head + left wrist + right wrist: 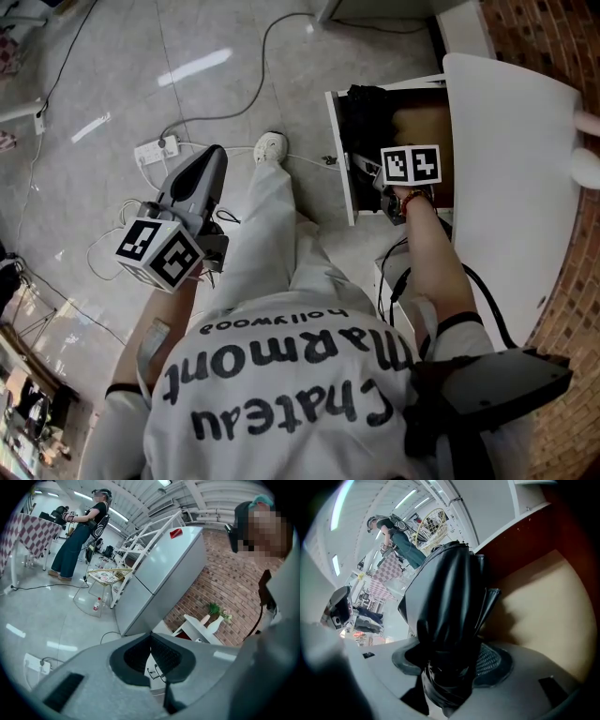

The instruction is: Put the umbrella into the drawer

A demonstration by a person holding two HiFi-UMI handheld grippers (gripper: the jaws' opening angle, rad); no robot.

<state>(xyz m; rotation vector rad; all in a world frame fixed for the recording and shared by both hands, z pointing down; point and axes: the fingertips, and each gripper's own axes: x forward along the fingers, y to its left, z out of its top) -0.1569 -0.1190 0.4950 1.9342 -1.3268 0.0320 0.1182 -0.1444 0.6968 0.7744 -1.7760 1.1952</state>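
My right gripper (386, 173) reaches into the open white drawer (339, 159) beside the white cabinet. It is shut on the black folded umbrella (445, 606), which stands up between the pads (490, 660) over the tan drawer bottom (543, 606). In the head view the umbrella (367, 117) shows as a dark bundle at the drawer's far end. My left gripper (211, 159) hangs out over the floor at the left, well apart from the drawer. Its jaws (151, 656) are shut with nothing in them.
The white cabinet top (516, 187) overhangs the drawer on the right, against a brick wall (562, 37). A power strip (157, 148) and cables lie on the tiled floor. A grey cabinet (159, 573) and a standing person (77, 536) are further off.
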